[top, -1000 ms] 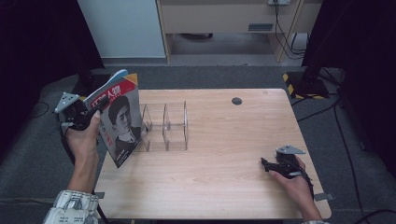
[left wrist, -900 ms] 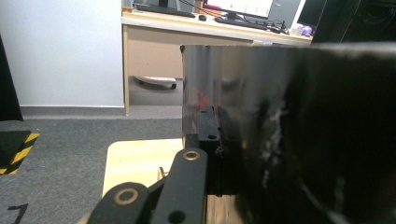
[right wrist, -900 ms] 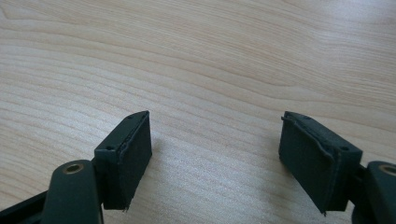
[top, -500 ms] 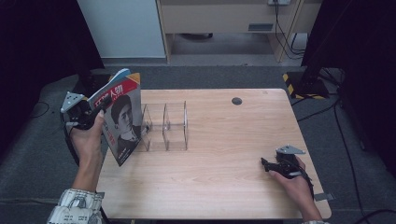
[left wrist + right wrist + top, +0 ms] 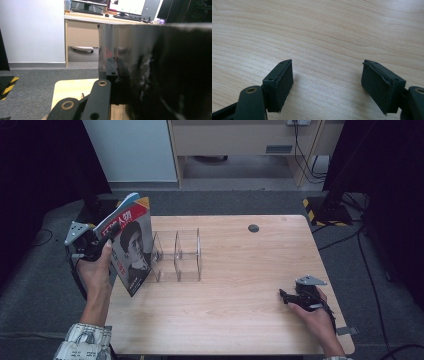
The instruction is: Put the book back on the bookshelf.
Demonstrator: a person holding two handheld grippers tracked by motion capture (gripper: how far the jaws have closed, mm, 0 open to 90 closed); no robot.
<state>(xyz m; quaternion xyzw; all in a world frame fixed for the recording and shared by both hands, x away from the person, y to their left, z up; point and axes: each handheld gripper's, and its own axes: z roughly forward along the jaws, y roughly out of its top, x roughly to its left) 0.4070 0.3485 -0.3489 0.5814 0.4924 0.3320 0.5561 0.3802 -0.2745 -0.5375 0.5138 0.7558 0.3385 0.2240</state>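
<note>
Left tongs clamp a book beside the rack (slotting comes next); right tongs rest open, empty, on the bench.

Even overhead light brightens the pale wooden table; its surroundings fall dark. Glare streaks the glossy magazine cover, blurred close up.

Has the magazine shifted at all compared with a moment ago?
No. The magazine sits as before, beside the clear rack's left end, clamped in the left gripper.
</note>
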